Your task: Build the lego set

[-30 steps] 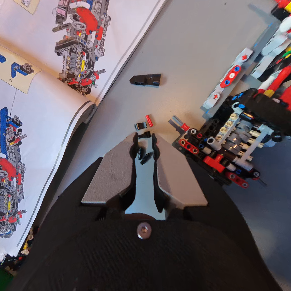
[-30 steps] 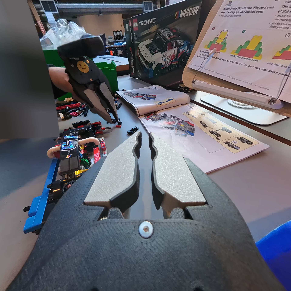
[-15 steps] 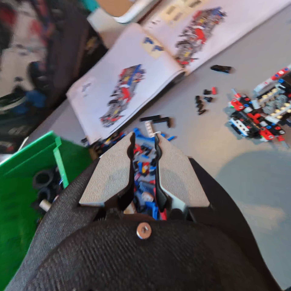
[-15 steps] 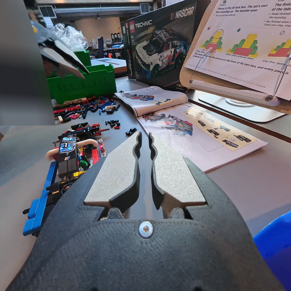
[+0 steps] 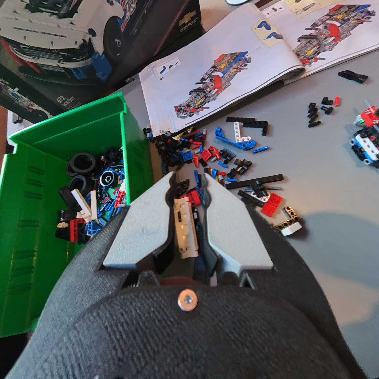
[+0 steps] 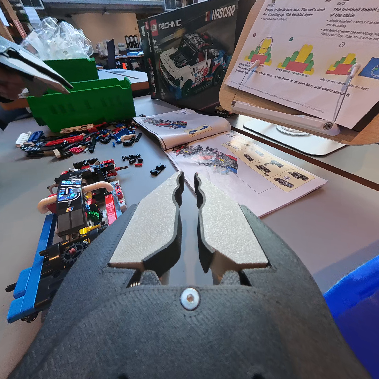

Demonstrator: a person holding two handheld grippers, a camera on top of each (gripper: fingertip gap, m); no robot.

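My left gripper [image 5: 188, 176] is open and empty. It hangs high over the loose pile of bricks [image 5: 194, 153] beside the green bin [image 5: 61, 131], and a long white piece [image 5: 185, 225] on the table shows through the gap. In the right wrist view it [image 6: 68, 88] is at the upper left, above the bin [image 6: 82, 102]. My right gripper [image 6: 188, 176] is narrowly open and empty, low over the table. The partly built car model [image 6: 82, 205] lies to its left and shows at the right edge of the left wrist view [image 5: 367, 143]. The open instruction booklet [image 6: 225, 164] lies ahead.
A cluster of small black pins [image 6: 133, 158] and a black piece [image 6: 158, 169] lie between model and booklet. The set's box [image 6: 194, 61] stands behind. A sheet on a wooden stand [image 6: 297, 61] is at the right. A blue object [image 6: 352, 287] is at the lower right. Across from one pair of fingers to the other is roughly 45 cm. The long white piece [image 5: 185, 225] is about 11 cm from my left fingertips. It turns up in the right wrist view [image 6: 77, 128] as well.
My left gripper has risen from the black pins beside the model and swung left, over the loose pile by the green bin. My right gripper has stayed put.
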